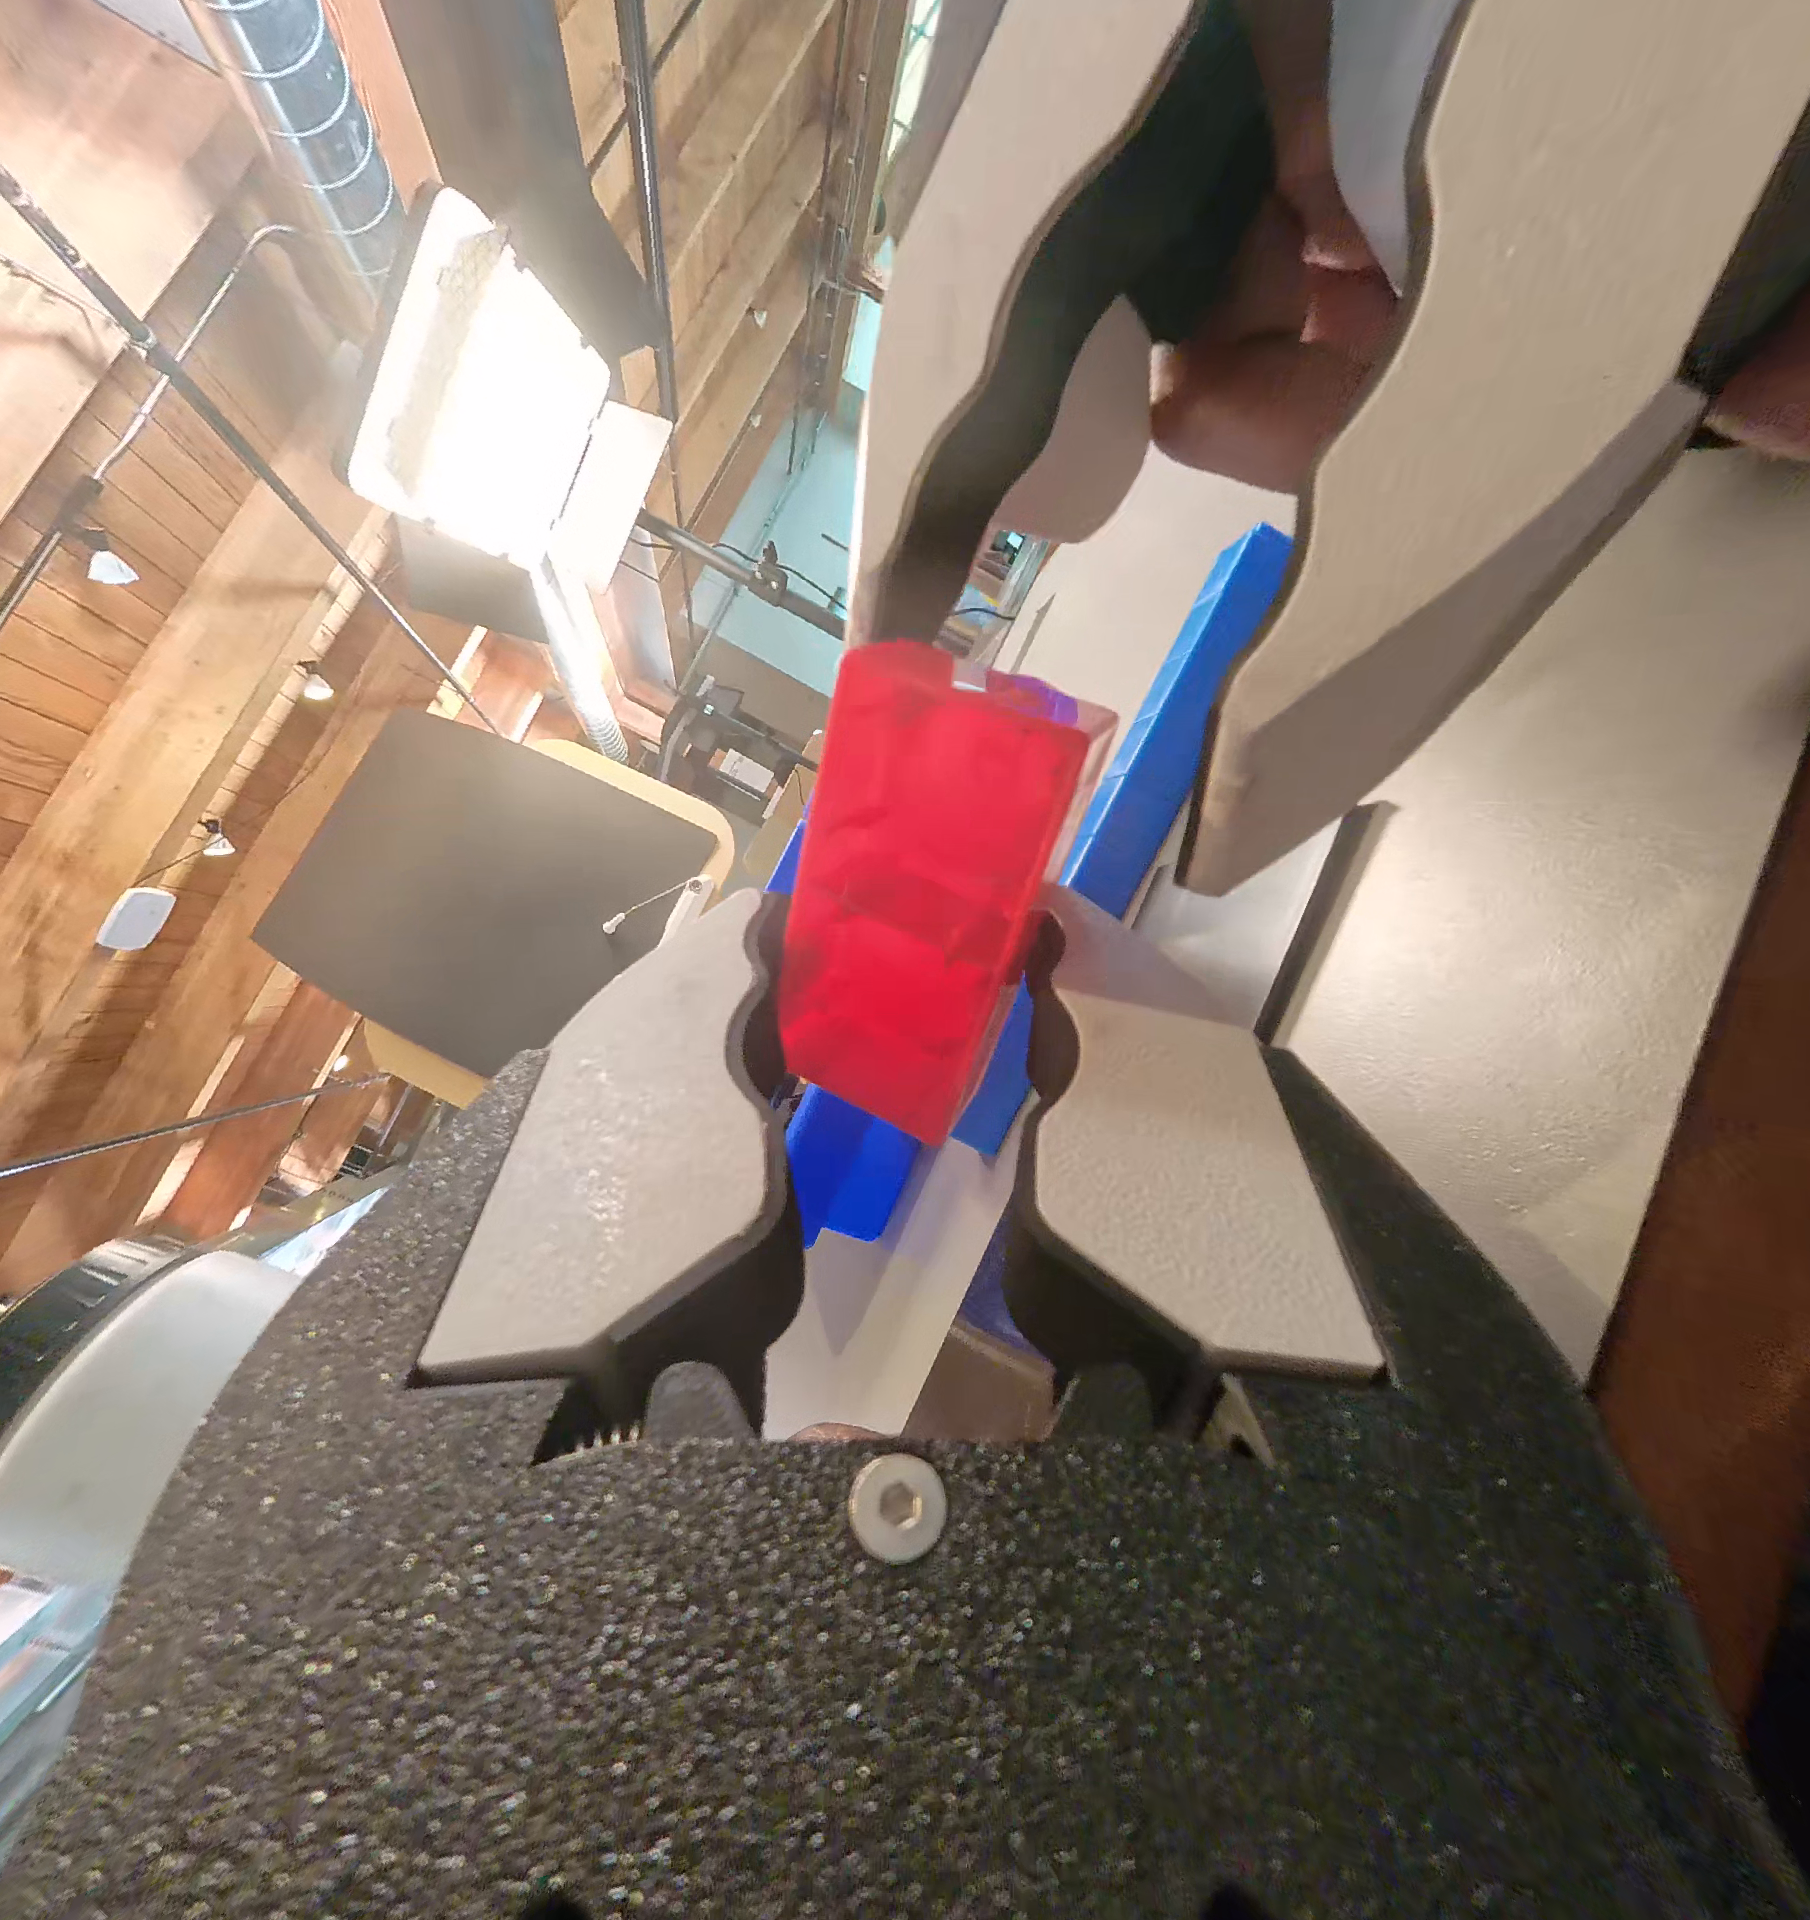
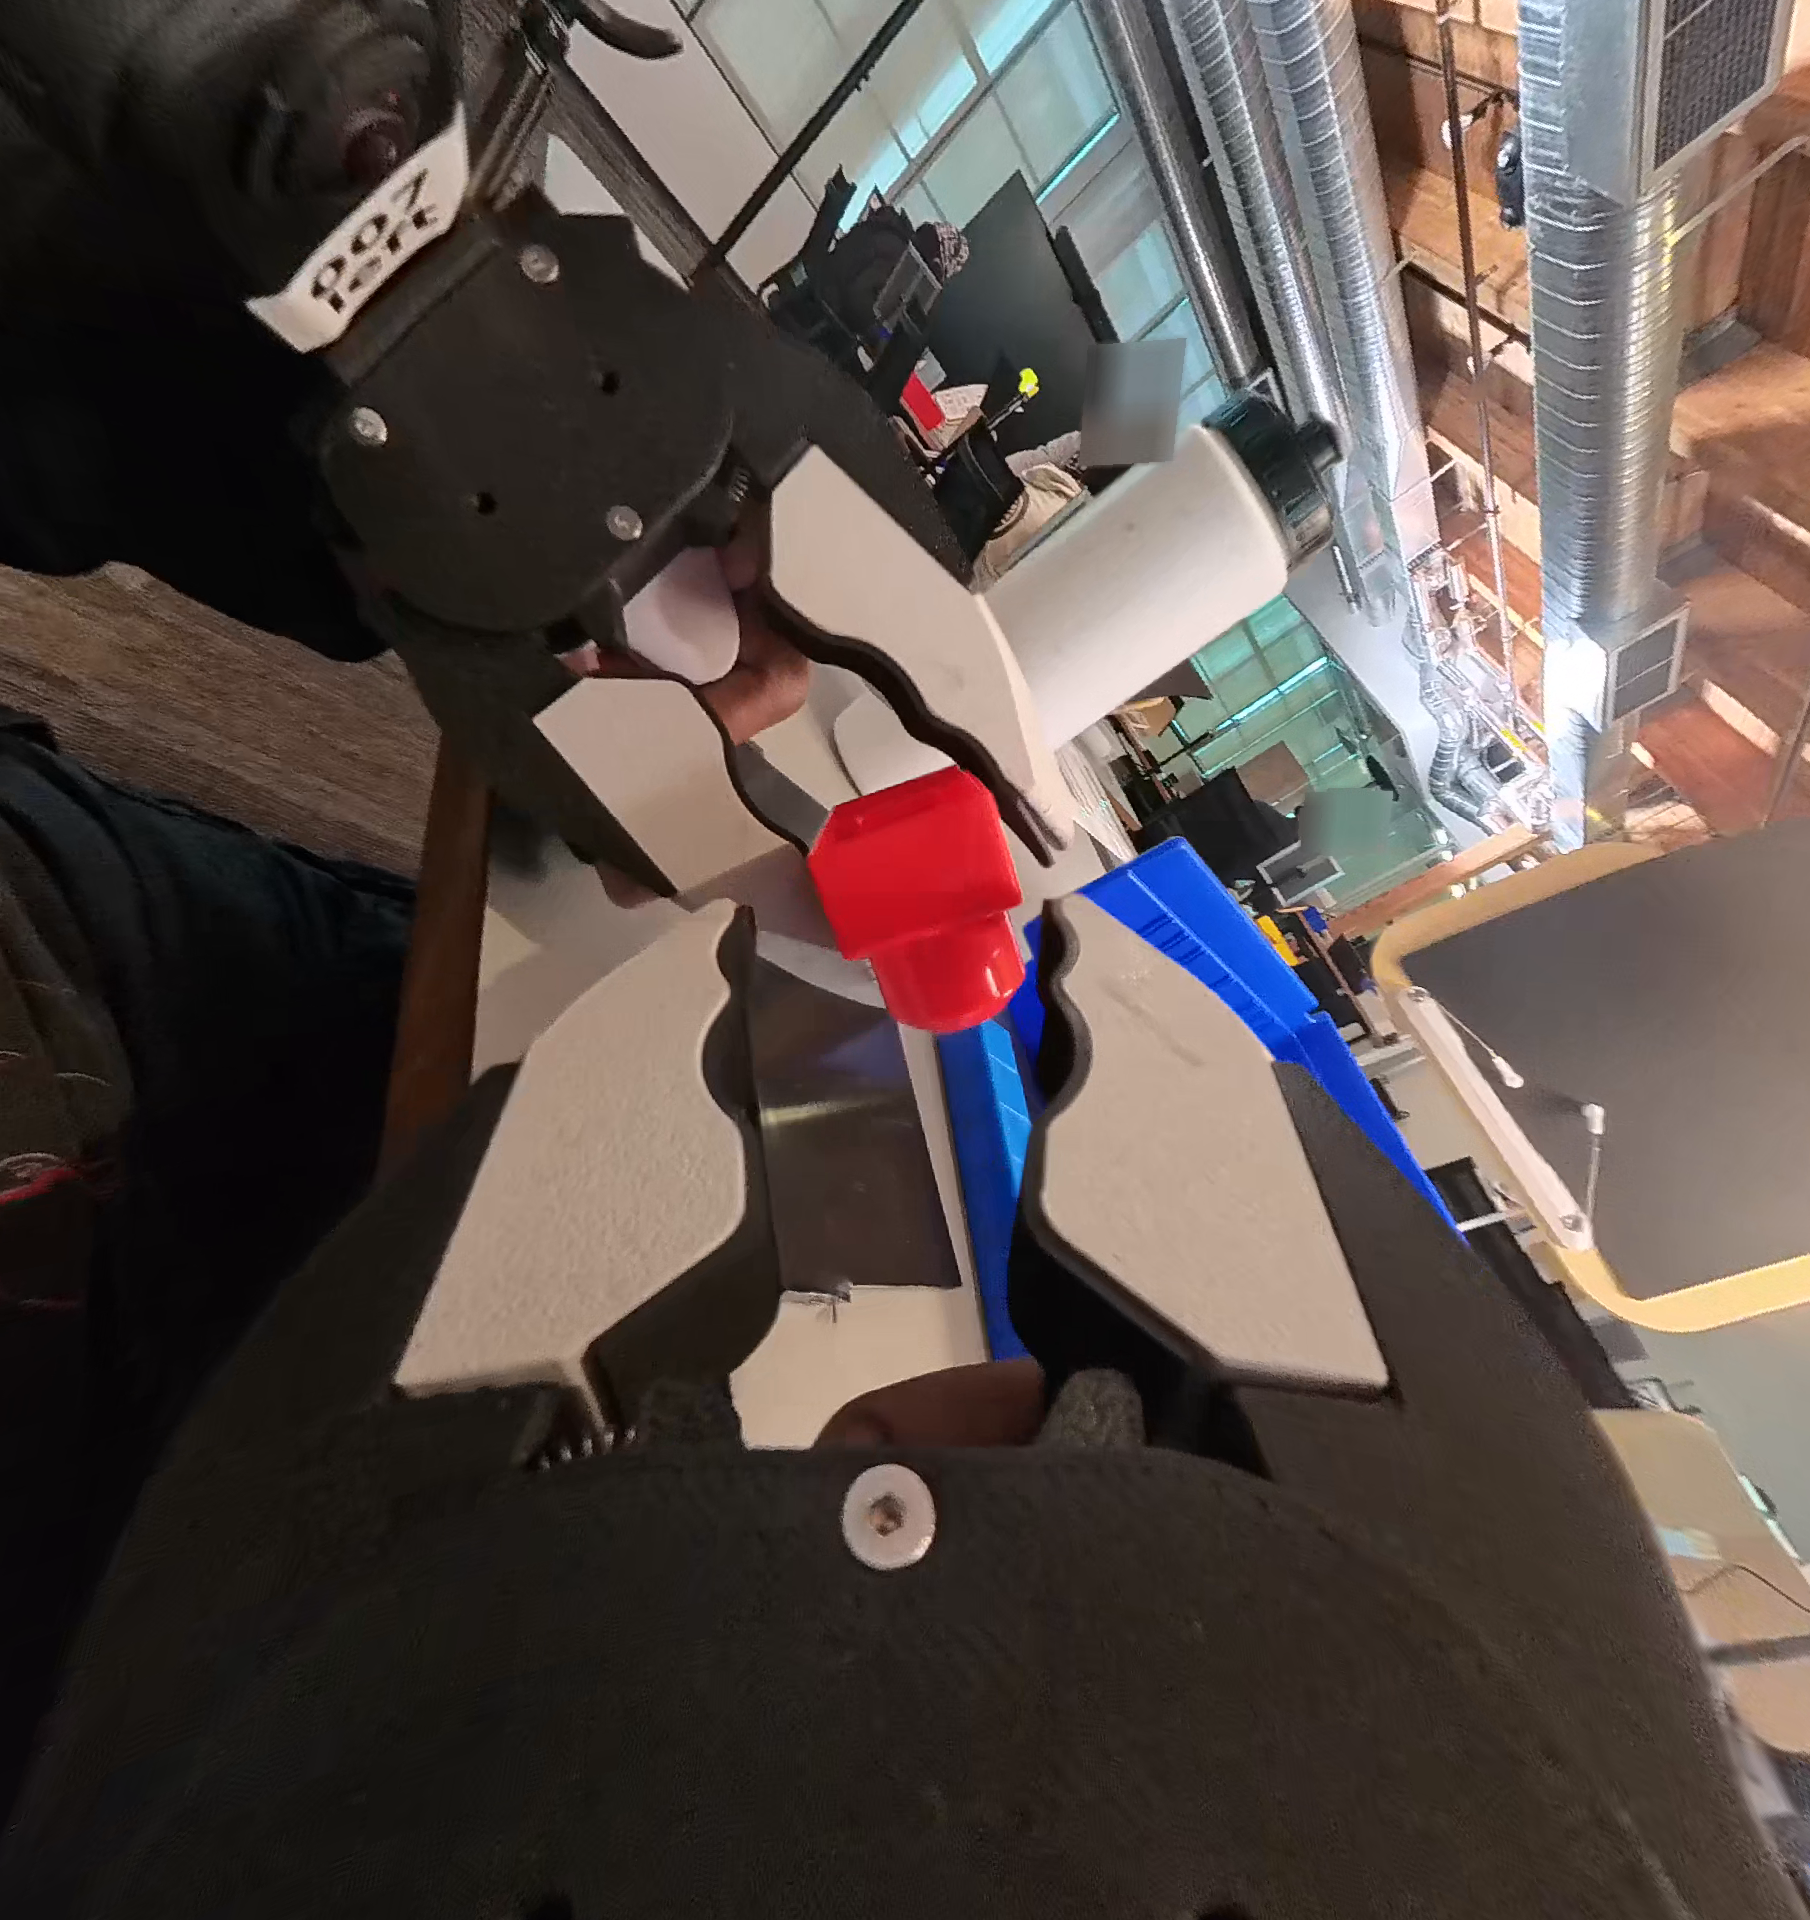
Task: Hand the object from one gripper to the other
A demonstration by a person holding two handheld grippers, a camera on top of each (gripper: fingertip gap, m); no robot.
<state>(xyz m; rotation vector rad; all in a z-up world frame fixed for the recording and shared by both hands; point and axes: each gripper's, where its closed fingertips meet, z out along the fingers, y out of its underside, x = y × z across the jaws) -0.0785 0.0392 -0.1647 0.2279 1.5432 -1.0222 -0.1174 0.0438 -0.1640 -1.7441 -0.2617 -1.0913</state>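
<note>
Left claw point(image 1: 896, 961) pinches the red block point(image 1: 922, 894) — rigid, light, likely slick; right claw point(image 2: 896, 961), spread, should take its round end.

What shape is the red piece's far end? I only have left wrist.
Observer: Right wrist view shows the red piece stepping down to a round stub, pointing at the right gripper.
Operator: Right closed on it?
Observer: No, open. The stub sits between its fingertips, clear gap on one side, thin on the other.
Operator: Left's grip?
Observer: The left gripper clamps the squarish body only; the stub is free.
</note>
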